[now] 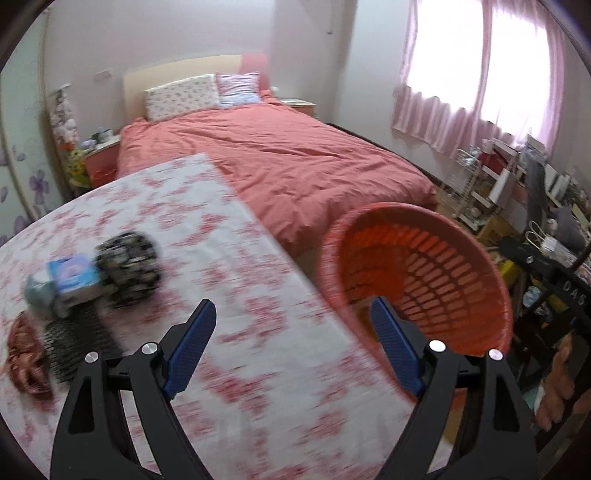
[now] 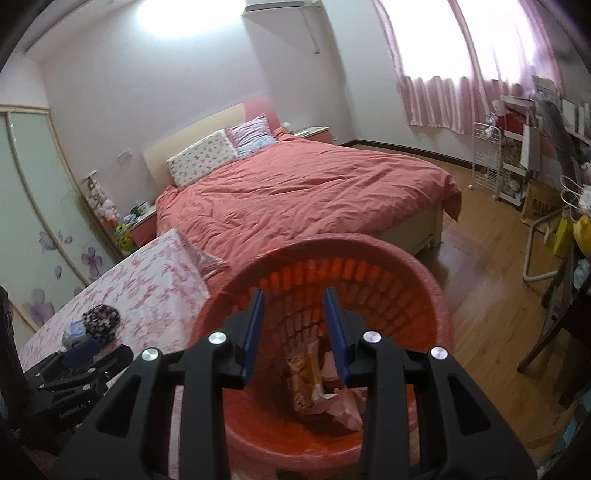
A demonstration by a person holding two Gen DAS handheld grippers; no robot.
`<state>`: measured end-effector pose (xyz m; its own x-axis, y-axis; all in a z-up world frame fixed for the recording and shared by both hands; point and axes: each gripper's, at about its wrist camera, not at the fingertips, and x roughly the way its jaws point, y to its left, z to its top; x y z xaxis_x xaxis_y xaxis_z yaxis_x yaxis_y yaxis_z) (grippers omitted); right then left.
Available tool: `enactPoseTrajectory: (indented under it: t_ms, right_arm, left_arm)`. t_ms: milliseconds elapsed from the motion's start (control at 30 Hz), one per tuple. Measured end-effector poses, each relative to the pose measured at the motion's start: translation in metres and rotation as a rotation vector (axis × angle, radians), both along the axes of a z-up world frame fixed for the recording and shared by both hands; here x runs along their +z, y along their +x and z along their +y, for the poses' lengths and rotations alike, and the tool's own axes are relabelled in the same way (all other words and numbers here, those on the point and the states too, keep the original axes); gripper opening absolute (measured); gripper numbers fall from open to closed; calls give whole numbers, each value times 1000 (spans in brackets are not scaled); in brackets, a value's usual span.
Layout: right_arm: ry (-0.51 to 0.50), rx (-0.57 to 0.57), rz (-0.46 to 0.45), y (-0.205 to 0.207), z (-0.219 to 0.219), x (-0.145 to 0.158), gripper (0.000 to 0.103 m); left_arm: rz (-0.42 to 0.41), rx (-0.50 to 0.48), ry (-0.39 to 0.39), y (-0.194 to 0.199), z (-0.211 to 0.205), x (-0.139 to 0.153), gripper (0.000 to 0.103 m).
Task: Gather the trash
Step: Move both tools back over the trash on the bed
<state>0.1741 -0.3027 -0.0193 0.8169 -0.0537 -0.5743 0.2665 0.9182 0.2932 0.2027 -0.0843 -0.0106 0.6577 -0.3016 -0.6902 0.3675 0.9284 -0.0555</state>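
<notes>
2 open tools (image 1: 293, 314) (image 2: 294, 325), 1 red basket (image 2: 424, 280).

walls (image 2: 184, 92): pale, plain | floor (image 2: 480, 258): wood boards | bed (image 2: 295, 192): coral duvet, two patterned pillows (image 2: 221, 151), cream headboard | window (image 2: 461, 37): bright daylight through pink curtains (image 2: 436, 99) | wardrobe (image 2: 33, 206): sliding doors, purple flowers | white wire rack (image 2: 487, 162) by cluttered shelves, contents blurred, perhaps boxes | air conditioner (image 2: 280, 7) high

Your light comes from the blown-out curtained window (image 1: 491, 70); the left view's tabletop (image 1: 229, 280) smears with motion blur, and fisheye bending darkens every edge.
</notes>
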Motion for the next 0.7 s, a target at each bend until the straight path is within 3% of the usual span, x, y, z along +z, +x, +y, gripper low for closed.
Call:
enactPoseTrajectory:
  t_ms: [467, 567, 700]
  right_arm:
    - [-46, 205, 19, 24, 102, 13, 34]
    - [-57, 242, 26, 26, 122, 11, 34]
    - [-82, 290, 35, 29, 150, 11, 34]
  left_arm:
    - [-24, 346, 22, -5, 164, 4, 85]
    - [-8, 437, 19, -3, 205, -1, 85]
    - [39, 490, -1, 5, 233, -12, 85]
